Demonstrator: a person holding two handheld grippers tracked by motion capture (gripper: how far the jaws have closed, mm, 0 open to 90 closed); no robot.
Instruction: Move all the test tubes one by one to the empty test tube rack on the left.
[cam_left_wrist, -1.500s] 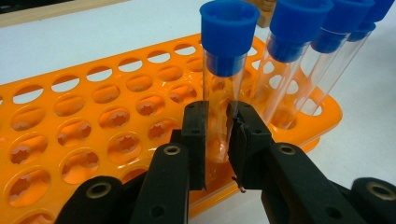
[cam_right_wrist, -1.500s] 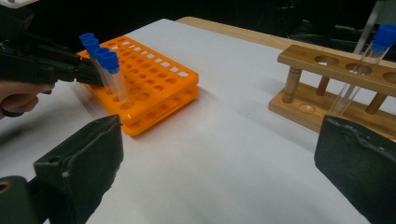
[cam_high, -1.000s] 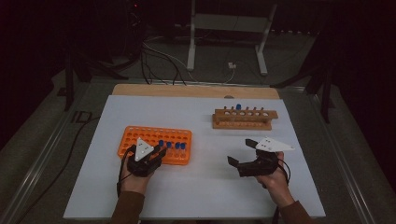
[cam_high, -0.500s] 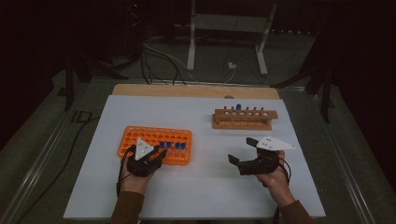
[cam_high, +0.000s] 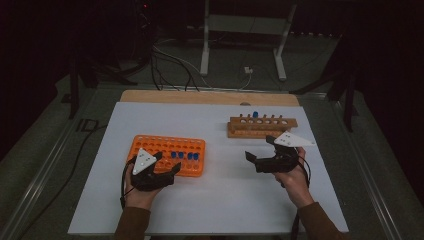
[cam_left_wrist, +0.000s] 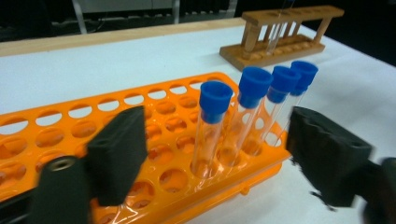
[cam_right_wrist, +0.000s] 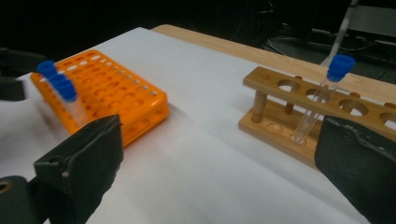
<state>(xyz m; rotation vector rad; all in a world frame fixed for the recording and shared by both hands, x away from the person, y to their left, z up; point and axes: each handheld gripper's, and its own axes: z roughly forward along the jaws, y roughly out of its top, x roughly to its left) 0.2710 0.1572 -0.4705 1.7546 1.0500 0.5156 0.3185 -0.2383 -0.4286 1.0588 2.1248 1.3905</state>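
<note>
The white worktop (cam_high: 210, 200) is seen first. The orange rack (cam_high: 150, 145) sits towards its left edge, the wooden rack (cam_high: 262, 127) towards its far right corner. Left gripper (cam_left_wrist: 219, 154): jaws just opened wide, bracketing the blue-capped tubes (cam_left_wrist: 212, 126), nothing gripped. Right gripper (cam_right_wrist: 219, 172): jaws spread wide, nothing held.

no readable text, labels, brands, numbers or signs on anything here

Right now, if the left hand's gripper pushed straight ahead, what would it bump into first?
Probably the nearest blue-capped tube in the orange rack: it stands between the open left gripper fingers. Depth is hard to judge.
</note>
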